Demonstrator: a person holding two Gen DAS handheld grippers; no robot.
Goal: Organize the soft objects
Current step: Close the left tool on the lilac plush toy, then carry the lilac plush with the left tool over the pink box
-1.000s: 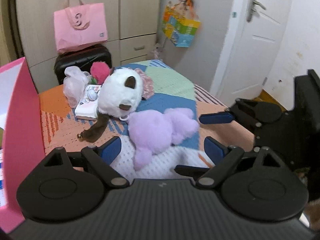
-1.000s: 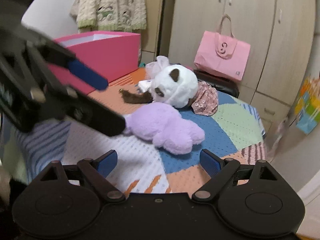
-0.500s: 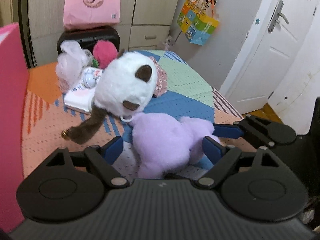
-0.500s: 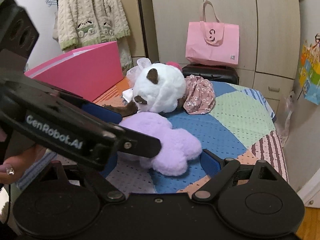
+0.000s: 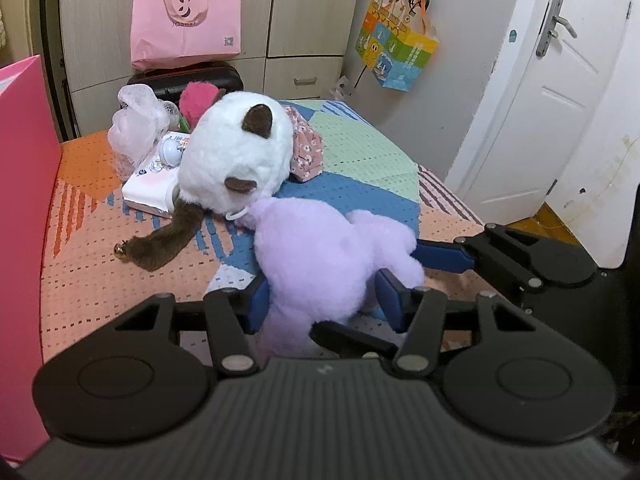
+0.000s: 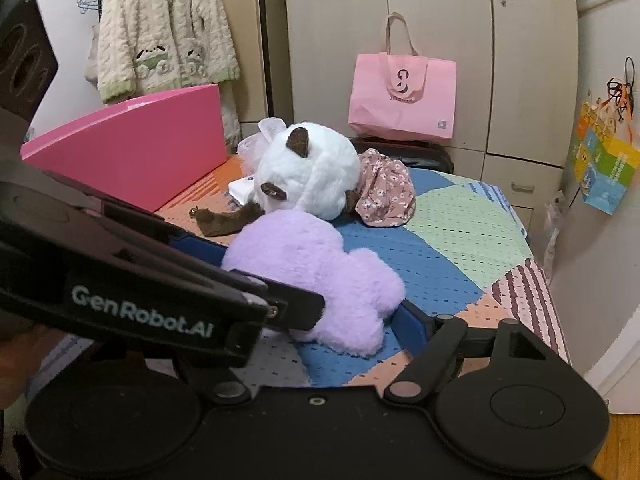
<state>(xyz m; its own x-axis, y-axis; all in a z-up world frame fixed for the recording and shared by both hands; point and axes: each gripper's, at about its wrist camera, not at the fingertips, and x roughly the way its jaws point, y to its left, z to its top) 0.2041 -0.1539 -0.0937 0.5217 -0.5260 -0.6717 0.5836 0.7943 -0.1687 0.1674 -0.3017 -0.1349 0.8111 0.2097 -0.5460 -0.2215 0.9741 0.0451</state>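
Note:
A purple plush toy [image 5: 320, 252] lies on the patchwork bedspread [image 5: 360, 156]; it also shows in the right wrist view [image 6: 316, 276]. My left gripper [image 5: 322, 300] has closed on its near end, both blue pads pressed into the fur. My right gripper [image 6: 320, 320] is open around the plush's other side; one blue pad [image 6: 412, 330] touches it and the other is hidden behind the left gripper. A white plush with brown ears [image 5: 240, 160] lies just behind, touching the purple one.
A pink open box [image 6: 132, 148] stands at the bed's left side. A tissue pack [image 5: 150, 188], a plastic bag [image 5: 136, 128], a red plush [image 5: 198, 98] and a floral cloth [image 5: 306, 148] lie at the back. A pink tote [image 5: 186, 20] sits on a black suitcase.
Both grippers moved forward onto the purple plush. The left gripper's jaws closed from wide open to pressing on it. The right gripper came in around the plush from the other side.

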